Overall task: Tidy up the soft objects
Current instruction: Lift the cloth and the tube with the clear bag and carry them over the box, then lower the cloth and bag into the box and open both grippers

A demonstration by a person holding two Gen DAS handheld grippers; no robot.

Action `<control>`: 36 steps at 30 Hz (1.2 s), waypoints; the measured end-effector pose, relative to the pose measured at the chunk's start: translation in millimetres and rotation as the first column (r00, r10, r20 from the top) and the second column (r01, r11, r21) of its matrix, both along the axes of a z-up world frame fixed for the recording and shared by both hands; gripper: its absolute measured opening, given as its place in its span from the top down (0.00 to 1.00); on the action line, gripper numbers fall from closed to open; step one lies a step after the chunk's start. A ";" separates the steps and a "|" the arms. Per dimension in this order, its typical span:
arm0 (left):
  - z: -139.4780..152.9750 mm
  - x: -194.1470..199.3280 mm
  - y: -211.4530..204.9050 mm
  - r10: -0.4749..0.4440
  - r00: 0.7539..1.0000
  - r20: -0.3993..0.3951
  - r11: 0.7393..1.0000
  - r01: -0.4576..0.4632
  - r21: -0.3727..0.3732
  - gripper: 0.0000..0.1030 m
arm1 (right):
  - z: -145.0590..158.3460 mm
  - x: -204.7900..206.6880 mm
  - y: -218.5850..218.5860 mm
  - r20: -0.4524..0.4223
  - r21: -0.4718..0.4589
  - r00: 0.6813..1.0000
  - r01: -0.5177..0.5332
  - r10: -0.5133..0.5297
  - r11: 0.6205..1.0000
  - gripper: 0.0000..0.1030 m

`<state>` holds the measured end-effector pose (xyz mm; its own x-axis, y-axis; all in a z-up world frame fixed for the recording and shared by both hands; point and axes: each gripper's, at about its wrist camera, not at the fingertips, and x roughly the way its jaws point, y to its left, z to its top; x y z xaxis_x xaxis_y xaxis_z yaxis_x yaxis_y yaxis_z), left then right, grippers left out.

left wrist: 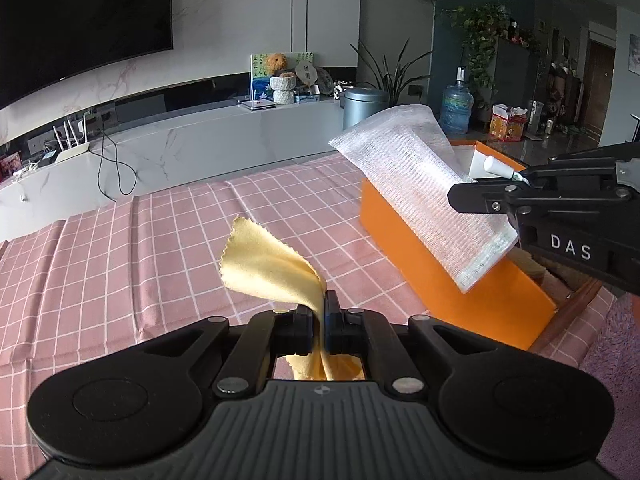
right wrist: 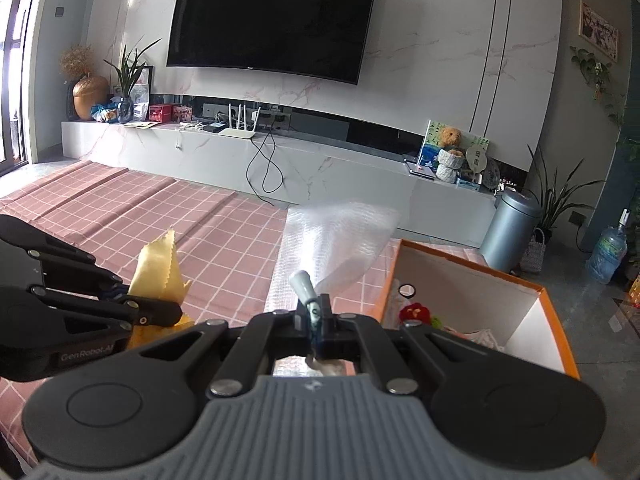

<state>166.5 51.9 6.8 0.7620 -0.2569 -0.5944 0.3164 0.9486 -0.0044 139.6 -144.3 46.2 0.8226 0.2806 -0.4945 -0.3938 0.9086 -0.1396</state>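
My left gripper (left wrist: 320, 304) is shut on a yellow cloth (left wrist: 268, 268) with zigzag edges, held above the pink checked tablecloth (left wrist: 120, 264). The cloth also shows in the right wrist view (right wrist: 158, 268). My right gripper (right wrist: 314, 314) is shut on a small tube with a white cap (right wrist: 306, 286); the tube's cap (left wrist: 498, 167) shows in the left wrist view. A sheet of bubble wrap (left wrist: 420, 184) drapes over the near wall of an open orange box (left wrist: 460, 292); it also shows in the right wrist view (right wrist: 332, 240). The orange box (right wrist: 532, 320) holds a red soft toy (right wrist: 414, 313) and other items.
A grey TV cabinet (right wrist: 320, 168) with a router and cables runs behind the table. A metal bin (right wrist: 508, 232) and a water bottle (right wrist: 608, 254) stand on the floor at the right. A pink fuzzy fabric (left wrist: 616, 360) lies at the right edge.
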 end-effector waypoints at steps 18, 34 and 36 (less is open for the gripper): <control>41.5 56.6 -105.6 -0.269 0.962 0.048 0.963 0.270 -0.022 0.95 | 32.1 40.3 -131.8 -0.021 -0.138 0.991 0.129 -0.133 0.982 1.00; -9.1 143.8 -172.9 -0.346 0.936 -0.073 0.938 0.341 -0.065 0.95 | -18.0 133.8 -148.4 -0.138 -0.272 0.983 0.077 -0.118 0.959 1.00; -16.1 149.1 -177.9 -0.347 0.934 -0.088 0.937 0.343 -0.064 0.95 | -27.9 139.2 -147.6 -0.155 -0.292 0.982 0.058 -0.107 0.955 1.00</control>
<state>315.6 -126.0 -9.3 0.5615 -0.5229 -0.6413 0.6199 0.7792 -0.0926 278.9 -291.9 18.3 0.7357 0.0428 -0.6759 -0.3593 0.8706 -0.3360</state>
